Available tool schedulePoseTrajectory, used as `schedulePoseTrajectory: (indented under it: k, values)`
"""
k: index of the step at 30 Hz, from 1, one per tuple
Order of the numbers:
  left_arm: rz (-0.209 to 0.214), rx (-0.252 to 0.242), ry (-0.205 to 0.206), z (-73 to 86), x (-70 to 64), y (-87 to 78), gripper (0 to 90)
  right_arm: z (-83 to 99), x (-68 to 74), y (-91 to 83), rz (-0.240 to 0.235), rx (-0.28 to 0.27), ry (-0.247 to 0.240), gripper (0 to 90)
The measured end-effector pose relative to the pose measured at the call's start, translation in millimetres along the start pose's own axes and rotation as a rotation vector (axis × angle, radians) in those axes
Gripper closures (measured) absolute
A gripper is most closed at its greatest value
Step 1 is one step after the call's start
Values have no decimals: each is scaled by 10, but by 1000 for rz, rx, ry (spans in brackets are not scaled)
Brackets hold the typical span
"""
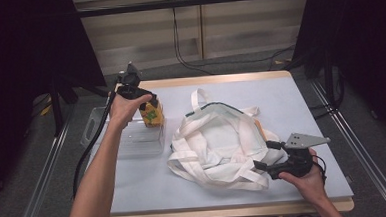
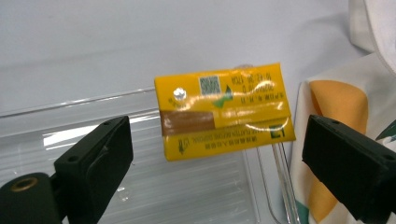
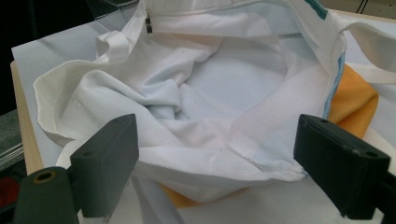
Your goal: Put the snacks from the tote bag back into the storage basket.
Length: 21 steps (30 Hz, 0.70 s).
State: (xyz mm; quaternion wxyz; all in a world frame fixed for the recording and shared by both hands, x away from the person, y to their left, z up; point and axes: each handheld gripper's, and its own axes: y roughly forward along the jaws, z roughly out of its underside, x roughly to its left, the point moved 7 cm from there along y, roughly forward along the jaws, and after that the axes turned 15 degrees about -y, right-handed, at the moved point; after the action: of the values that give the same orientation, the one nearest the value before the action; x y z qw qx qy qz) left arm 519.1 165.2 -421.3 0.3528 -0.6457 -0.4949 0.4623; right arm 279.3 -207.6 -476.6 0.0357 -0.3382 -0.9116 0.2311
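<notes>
A yellow drink carton (image 1: 152, 114) (image 2: 224, 109) stands in the near right corner of a clear plastic tray (image 1: 132, 141) (image 2: 140, 186) at the table's left. My left gripper (image 1: 148, 102) (image 2: 219, 163) hovers just over the carton, open, with its jaws wide apart and not touching it. A white cloth tote bag (image 1: 218, 142) (image 3: 210, 93) with an orange patch lies crumpled in the middle, its mouth gaping. My right gripper (image 1: 266, 155) (image 3: 215, 163) is open at the bag's near right edge, with the rim of the bag between its jaws.
The pale blue table top (image 1: 280, 99) has bare room behind and to the right of the bag. Its wooden front edge (image 1: 226, 212) is close to my right hand. A black cable (image 1: 90, 149) trails from the left gripper off the table's left side.
</notes>
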Motion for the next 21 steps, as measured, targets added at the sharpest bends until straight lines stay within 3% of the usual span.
schedulePoseTrajectory:
  k: [3,7,8,13,15,18,21]
  values:
    - [58,-26,12,7,-11,-37,79,1,1,0,1,2,0,141]
    - [82,-80,22,30,36,-71,66,-2,-1,-4,2,-3,-3,141]
    - [87,-101,9,32,54,-85,97,-2,-1,-6,2,-3,0,142]
    - [133,-169,47,76,106,-118,73,-2,-6,-19,6,-6,2,142]
    - [179,-201,48,101,117,-136,55,-2,-8,-20,7,-8,0,142]
    - [197,-239,134,172,149,-156,49,-4,-5,-26,10,-7,2,143]
    - [227,-291,135,239,184,-220,48,3,-8,-33,10,-9,8,143]
